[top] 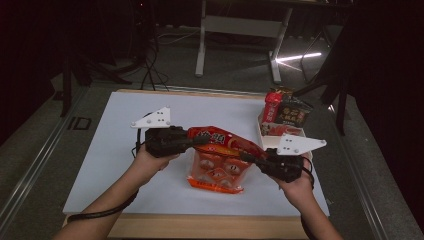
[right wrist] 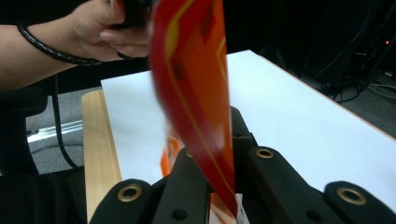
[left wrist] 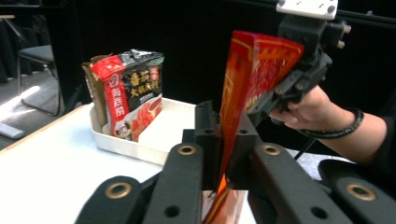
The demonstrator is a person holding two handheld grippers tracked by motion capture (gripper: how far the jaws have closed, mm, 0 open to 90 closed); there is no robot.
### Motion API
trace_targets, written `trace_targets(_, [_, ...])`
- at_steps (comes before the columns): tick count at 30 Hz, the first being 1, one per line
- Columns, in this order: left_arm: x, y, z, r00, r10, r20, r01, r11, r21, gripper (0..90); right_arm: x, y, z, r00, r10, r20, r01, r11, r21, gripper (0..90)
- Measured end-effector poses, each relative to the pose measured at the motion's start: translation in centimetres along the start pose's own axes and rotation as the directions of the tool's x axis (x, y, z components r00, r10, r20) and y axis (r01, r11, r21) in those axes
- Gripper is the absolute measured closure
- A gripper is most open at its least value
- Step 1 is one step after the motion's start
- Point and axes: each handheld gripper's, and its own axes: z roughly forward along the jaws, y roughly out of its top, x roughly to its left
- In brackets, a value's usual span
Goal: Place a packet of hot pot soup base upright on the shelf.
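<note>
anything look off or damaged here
Nothing looks damaged or spilled. The orange snack bag is pinched at its top edge by both the left tool and right tool, hanging above the table. Packets stand upright in the white tray.

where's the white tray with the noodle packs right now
In the high view the white tray sits at the table's far right, just beyond the right gripper, with the noodle packs standing in its far end.

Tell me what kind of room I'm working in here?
Probably a lab or studio recording station, not a kitchen: a white-topped table on grey carpet, cables trailing across the floor, and a bare desk frame behind, in a dark room.
</note>
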Motion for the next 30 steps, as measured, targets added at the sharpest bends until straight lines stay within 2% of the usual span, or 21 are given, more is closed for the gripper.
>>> trace_targets(2, [0.0, -0.2, 0.0, 1.0, 0.006, 0.002, -0.006, 0.9999, 0.015, 80.0, 0.0, 0.4, -0.2, 0.9999, -0.015, -0.003, 0.015, 1.0, 0.004, 90.0])
trace_targets(6, [0.0, -0.6, 0.0, 0.9999, 0.008, -0.013, -0.008, 0.9999, 0.015, 78.2, -0.2, 1.1, -0.5, 0.9997, -0.023, -0.004, 0.023, 1.0, 0.015, 90.0])
trace_targets(10, [0.2, -0.7, -0.1, 0.9999, -0.005, -0.017, 0.005, 1.0, -0.002, 71.7, -0.3, 1.4, -0.7, 0.9994, -0.034, 0.002, 0.034, 0.999, 0.018, 90.0])
trace_targets(12, [0.3, -0.9, -0.3, 0.9996, -0.011, -0.025, 0.011, 0.9999, -0.009, 64.8, -0.4, 1.6, -0.9, 0.9995, -0.032, 0.004, 0.032, 0.999, 0.011, 90.0])
trace_targets(16, [0.4, -1.3, -0.6, 0.9978, -0.035, -0.057, 0.034, 0.9992, -0.02, 42.4, -0.7, 1.9, -1.3, 0.9997, -0.025, 0.005, 0.025, 1.0, -0.001, 90.0])
trace_targets(19, [0.5, -1.6, -0.9, 0.996, -0.066, -0.061, 0.063, 0.9972, -0.041, 28.8, -0.9, 2.4, -1.7, 0.9992, -0.034, 0.02, 0.034, 0.999, -0.012, 90.0])
trace_targets(21, [0.6, -1.9, -1.1, 0.9969, -0.069, -0.038, 0.067, 0.9962, -0.055, 19.8, -1.0, 2.9, -2.0, 0.9989, -0.036, 0.029, 0.037, 0.999, -0.021, 90.0])
trace_targets(22, [0.5, -2.0, -1.2, 0.9964, -0.069, -0.051, 0.066, 0.9962, -0.057, 15.8, -1.1, 3.1, -2.1, 0.9985, -0.04, 0.036, 0.041, 0.999, -0.023, 90.0])
trace_targets(25, [0.4, -2.4, -1.2, 0.9954, -0.068, -0.067, 0.064, 0.996, -0.063, 13.9, -1.6, 3.8, -2.6, 0.9974, -0.043, 0.059, 0.045, 0.998, -0.034, 90.0])
trace_targets(28, [0.3, -3.0, -1.3, 0.9941, -0.063, -0.088, 0.059, 0.997, -0.05, 2.6, -2.2, 4.4, -3.2, 0.9965, -0.035, 0.076, 0.039, 0.998, -0.051, 90.0])
trace_targets(30, [0.2, -3.6, -1.5, 0.992, -0.066, -0.108, 0.06, 0.9968, -0.054, 2.1, -2.6, 4.8, -3.6, 0.9954, -0.03, 0.091, 0.035, 0.998, -0.06, 90.0])
